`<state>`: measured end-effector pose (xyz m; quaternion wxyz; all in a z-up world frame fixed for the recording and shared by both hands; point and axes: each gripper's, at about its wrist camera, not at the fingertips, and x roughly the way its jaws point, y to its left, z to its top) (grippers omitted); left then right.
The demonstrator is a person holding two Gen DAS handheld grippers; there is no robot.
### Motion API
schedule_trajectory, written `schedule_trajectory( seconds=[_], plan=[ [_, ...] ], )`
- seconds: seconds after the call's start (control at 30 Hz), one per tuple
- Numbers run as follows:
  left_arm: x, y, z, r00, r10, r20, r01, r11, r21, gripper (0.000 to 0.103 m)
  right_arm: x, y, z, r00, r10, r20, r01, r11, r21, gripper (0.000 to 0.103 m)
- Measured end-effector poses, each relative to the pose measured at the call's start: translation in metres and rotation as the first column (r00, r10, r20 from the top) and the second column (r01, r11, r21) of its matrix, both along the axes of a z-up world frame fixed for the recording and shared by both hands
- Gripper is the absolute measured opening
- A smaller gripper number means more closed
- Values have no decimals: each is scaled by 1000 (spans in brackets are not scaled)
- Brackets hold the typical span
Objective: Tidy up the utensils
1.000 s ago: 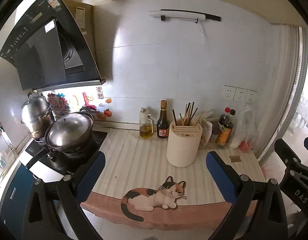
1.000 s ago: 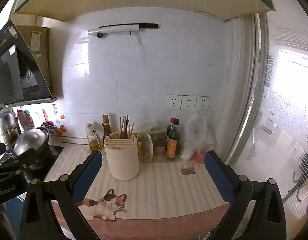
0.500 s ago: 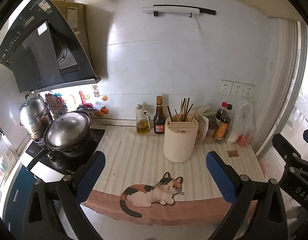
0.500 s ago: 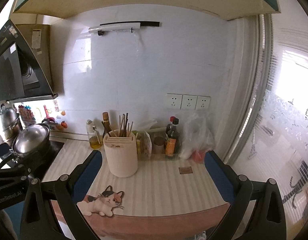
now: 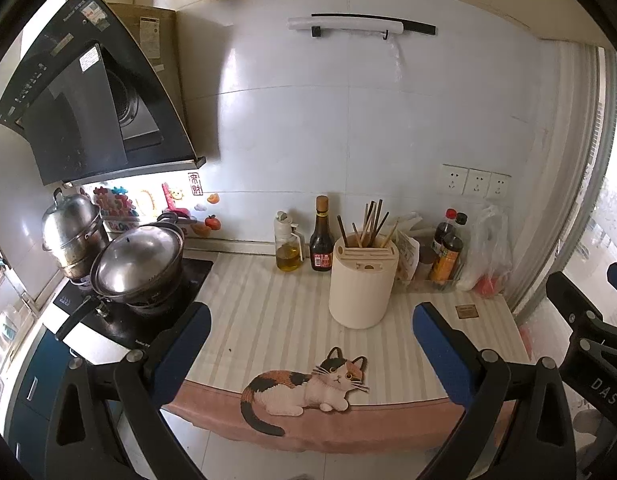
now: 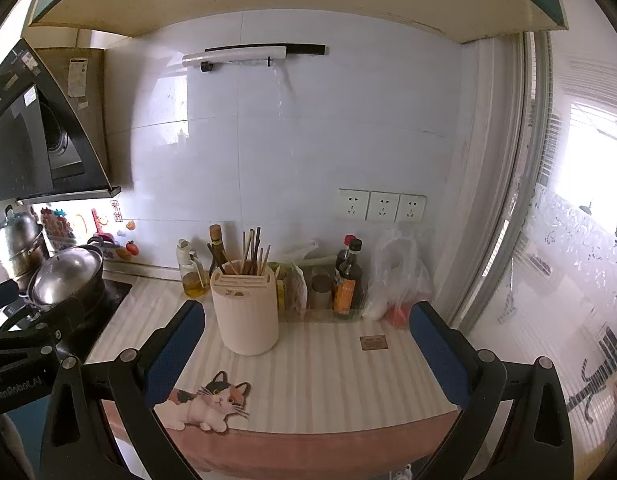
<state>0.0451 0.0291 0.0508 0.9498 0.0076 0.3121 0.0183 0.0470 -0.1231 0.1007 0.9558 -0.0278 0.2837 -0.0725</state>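
A cream cylindrical utensil holder point(image 5: 363, 282) point(image 6: 245, 308) stands on the striped counter mat, with several wooden chopsticks point(image 5: 368, 224) point(image 6: 250, 254) sticking up out of it. My left gripper point(image 5: 310, 328) hangs open in front of the counter edge, well short of the holder, with nothing between its blue pads. In the right wrist view my right gripper point(image 6: 308, 328) is also open and empty, back from the counter; the holder sits just inside its left finger. The right gripper's black frame point(image 5: 588, 340) shows at the right edge of the left wrist view.
A cat-print mat edge point(image 5: 308, 388) hangs over the counter front. Oil and sauce bottles point(image 5: 320, 240), a plastic bag point(image 5: 488, 252) and packets line the back wall. A lidded wok point(image 5: 138, 258) and steel pot point(image 5: 72, 228) sit on the stove at left, under a range hood point(image 5: 88, 96).
Both views have drawn back slightly and tilted up; the holder and counter sit a little lower and smaller. Both grippers stay open and empty.
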Motion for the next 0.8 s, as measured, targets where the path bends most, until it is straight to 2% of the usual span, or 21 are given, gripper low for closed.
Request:
schedule_trajectory(
  seconds=[0.8],
  plan=[
    [-5,5,0,1000,8,12,-8,1000,0,103,1,3,1,1000,19,5,-19,1000,17,103]
  ],
)
